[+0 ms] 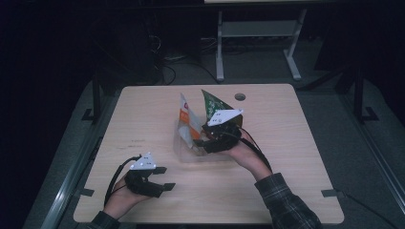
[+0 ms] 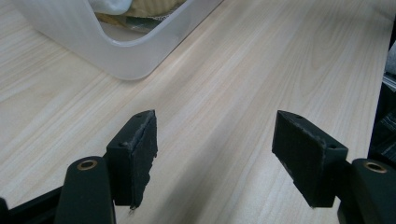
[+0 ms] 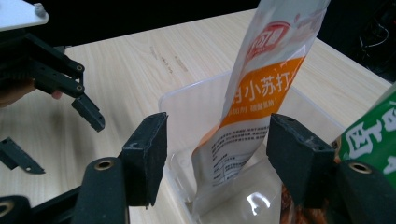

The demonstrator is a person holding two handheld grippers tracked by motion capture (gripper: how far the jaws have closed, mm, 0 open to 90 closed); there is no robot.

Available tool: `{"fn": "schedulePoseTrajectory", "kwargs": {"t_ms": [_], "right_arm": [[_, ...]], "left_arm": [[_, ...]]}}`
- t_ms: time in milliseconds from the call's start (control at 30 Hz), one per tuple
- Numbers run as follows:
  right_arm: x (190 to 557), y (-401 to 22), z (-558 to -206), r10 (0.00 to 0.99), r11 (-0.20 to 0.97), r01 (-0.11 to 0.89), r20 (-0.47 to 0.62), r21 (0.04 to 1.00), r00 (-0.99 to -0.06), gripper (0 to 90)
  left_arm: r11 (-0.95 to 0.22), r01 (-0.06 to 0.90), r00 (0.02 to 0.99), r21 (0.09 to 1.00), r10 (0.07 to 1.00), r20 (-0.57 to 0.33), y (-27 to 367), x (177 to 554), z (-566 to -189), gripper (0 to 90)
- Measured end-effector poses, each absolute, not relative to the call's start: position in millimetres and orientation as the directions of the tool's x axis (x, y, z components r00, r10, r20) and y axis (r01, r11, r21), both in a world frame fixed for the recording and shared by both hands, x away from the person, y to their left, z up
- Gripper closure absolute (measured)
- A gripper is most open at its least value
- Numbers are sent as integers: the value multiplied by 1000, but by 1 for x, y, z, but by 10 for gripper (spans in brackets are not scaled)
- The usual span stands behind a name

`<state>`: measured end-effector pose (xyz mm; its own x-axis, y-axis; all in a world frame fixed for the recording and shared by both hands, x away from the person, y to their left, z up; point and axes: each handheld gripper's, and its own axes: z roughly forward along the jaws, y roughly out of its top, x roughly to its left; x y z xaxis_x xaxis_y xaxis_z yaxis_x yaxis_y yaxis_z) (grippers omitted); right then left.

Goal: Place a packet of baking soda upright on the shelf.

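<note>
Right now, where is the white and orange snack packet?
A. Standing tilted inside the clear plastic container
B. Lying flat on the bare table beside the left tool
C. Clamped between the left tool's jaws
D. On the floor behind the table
A: the white and orange snack packet stands tilted with its lower end inside the clear plastic container, as the right gripper view shows.

A dim room is seen, with light falling mainly on the pale wood-grain tabletop point(image 1: 143, 109), its corners rounded. A round cable hole point(image 1: 239, 97) is cut near its far edge. Grey floor point(image 1: 267, 67) is spread beyond it, and a white metal frame point(image 1: 258, 33) with two legs is planted there. Dark cables point(image 1: 167, 67) are tangled on the floor at the far left. Black metal struts point(image 1: 97, 93) are set along both sides, and the background is swallowed in darkness.
</note>
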<state>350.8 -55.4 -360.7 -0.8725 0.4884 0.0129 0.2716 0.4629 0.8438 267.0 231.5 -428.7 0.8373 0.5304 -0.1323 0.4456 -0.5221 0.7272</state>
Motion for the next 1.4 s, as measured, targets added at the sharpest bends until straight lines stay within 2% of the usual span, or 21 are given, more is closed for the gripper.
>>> {"fn": "schedulePoseTrajectory", "kwargs": {"t_ms": [833, 1400], "right_arm": [[305, -102, -368, 486, 434, 257, 16, 864, -874, 361], [279, -139, -398, 484, 443, 269, 24, 855, -875, 325]], "left_arm": [[-552, 391, 868, 736, 487, -96, 227, 260, -430, 299], [-597, 371, 889, 711, 450, -86, 225, 258, -435, 289]]}}
